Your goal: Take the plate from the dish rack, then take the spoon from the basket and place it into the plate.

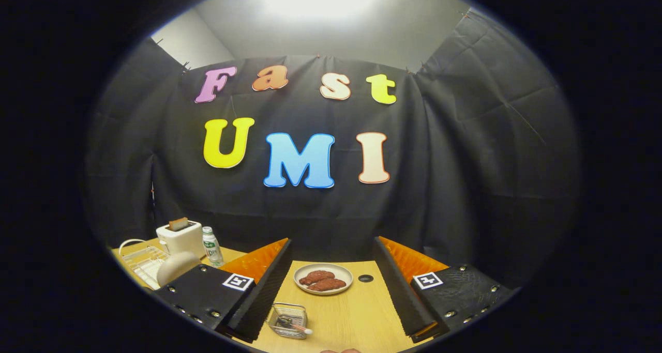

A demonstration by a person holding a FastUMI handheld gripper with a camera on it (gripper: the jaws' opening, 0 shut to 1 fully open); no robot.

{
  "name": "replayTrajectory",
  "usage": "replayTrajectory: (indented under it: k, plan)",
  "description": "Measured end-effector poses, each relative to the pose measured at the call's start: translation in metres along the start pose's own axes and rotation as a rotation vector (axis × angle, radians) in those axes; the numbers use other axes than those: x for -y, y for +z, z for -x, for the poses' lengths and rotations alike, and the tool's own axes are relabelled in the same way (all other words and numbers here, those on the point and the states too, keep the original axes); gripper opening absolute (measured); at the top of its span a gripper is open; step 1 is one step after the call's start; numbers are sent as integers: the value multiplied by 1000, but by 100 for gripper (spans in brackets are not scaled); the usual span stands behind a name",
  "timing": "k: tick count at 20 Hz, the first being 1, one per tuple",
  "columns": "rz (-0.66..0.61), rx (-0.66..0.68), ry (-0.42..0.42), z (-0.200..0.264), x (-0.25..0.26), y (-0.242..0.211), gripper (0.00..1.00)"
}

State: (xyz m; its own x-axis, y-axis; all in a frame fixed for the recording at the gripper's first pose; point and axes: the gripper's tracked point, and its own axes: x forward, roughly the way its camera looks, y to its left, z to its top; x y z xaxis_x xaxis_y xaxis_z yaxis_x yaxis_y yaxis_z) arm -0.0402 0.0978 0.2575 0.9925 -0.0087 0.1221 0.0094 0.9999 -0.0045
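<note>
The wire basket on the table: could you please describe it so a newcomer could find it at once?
Start at the wooden table, then the open gripper, whose jaws stand wide apart. Between them, nearer than the plate of reddish food, sits the small wire basket. It alone is metal mesh, with a utensil handle poking out.

Gripper [331,286] held level above the table, its two fingers [269,286] spread wide apart and angled outward, nothing between them. Each finger base carries a square marker tag [238,281]. Jaws hold nothing.
</note>
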Motion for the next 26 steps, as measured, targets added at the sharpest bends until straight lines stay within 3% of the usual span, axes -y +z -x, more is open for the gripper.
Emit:
replayTrajectory:
  k: [4, 8, 13, 16, 26]
  plan:
    - [-34, -13, -59, 5, -15, 23, 97]
    - [-4, -29, -67, 4, -34, 32, 97]
    - [32, -113, -28, -3, -71, 39, 97]
    - [11, -161, 55, -8, -110, 42, 96]
    - [-147, -624, 146, -12, -192, -31, 96]
